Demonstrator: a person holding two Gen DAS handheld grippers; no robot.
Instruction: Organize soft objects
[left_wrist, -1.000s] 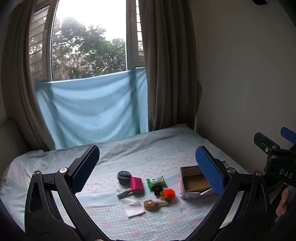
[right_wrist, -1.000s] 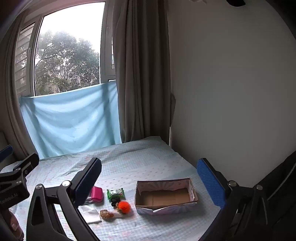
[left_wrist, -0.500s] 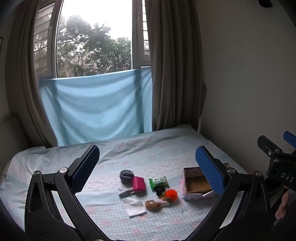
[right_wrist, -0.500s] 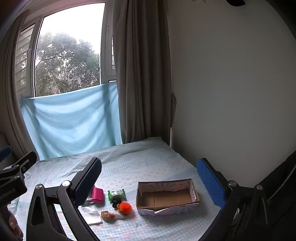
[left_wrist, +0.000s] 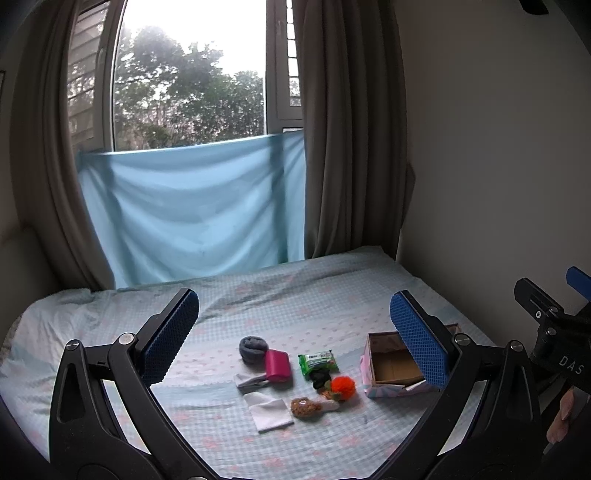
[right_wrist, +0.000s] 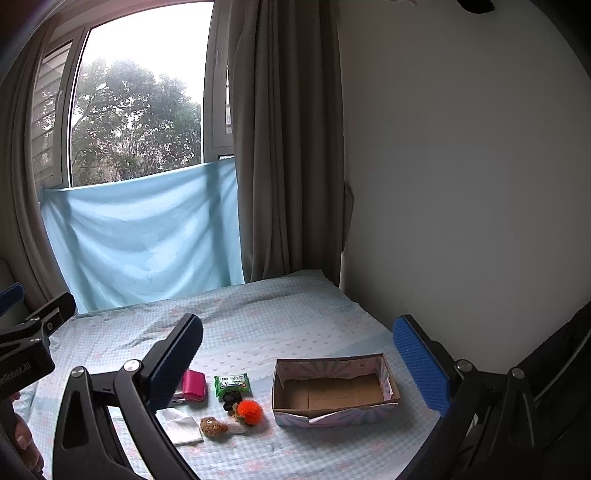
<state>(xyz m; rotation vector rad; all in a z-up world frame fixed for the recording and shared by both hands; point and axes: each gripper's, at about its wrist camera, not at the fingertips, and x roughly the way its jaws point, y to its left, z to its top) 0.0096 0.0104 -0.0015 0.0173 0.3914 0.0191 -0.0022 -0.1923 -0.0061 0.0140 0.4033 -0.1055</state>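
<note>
Small soft items lie in a cluster on the bed: a grey rolled sock (left_wrist: 252, 348), a magenta pouch (left_wrist: 277, 364) (right_wrist: 193, 384), a green packet (left_wrist: 317, 363) (right_wrist: 232, 384), an orange pom-pom (left_wrist: 343, 386) (right_wrist: 250, 411), a brown plush piece (left_wrist: 305, 407) (right_wrist: 212, 426) and a white folded cloth (left_wrist: 269, 410) (right_wrist: 181, 430). An open empty cardboard box (left_wrist: 393, 371) (right_wrist: 334, 393) stands to their right. My left gripper (left_wrist: 295, 343) and right gripper (right_wrist: 297, 363) are both open and empty, held above the bed, well short of the items.
The bed (left_wrist: 295, 295) has a pale blue checked sheet. A blue cloth (left_wrist: 192, 206) hangs over the window behind, with brown curtains (left_wrist: 351, 129) beside it. A wall (right_wrist: 461, 184) runs along the bed's right side. A white strip (left_wrist: 251, 380) lies by the pouch.
Both views have shifted slightly; the left gripper has tilted a little, so the items sit a bit lower and right in its view. Both stay open. Nothing on the bed has moved.
</note>
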